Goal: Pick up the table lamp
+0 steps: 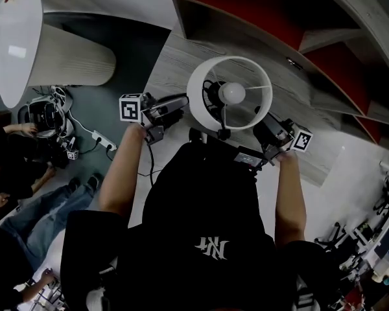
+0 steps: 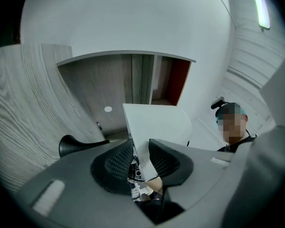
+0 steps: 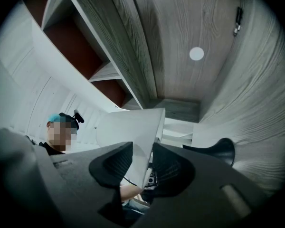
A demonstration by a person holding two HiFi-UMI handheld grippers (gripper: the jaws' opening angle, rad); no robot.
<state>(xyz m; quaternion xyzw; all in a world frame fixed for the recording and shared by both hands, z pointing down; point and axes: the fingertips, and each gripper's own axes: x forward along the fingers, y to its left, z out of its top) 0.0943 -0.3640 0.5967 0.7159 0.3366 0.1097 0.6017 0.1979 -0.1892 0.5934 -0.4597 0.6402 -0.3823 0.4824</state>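
Left tongs (image 1: 180, 107): clenched on the lampshade (image 1: 204, 76) wall.
Right tongs (image 1: 262, 126): clenched on the opposite wall.
Risk: thin shade buckles or slips — if I lift unevenly.

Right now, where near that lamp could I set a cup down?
Bare wooden tabletop lies between the lampshade and the red-backed shelves, and again right of the shade. It is crowded at the shade's sides, where the left tongs and right tongs clamp it, and on the grey floor left, with cables and people.
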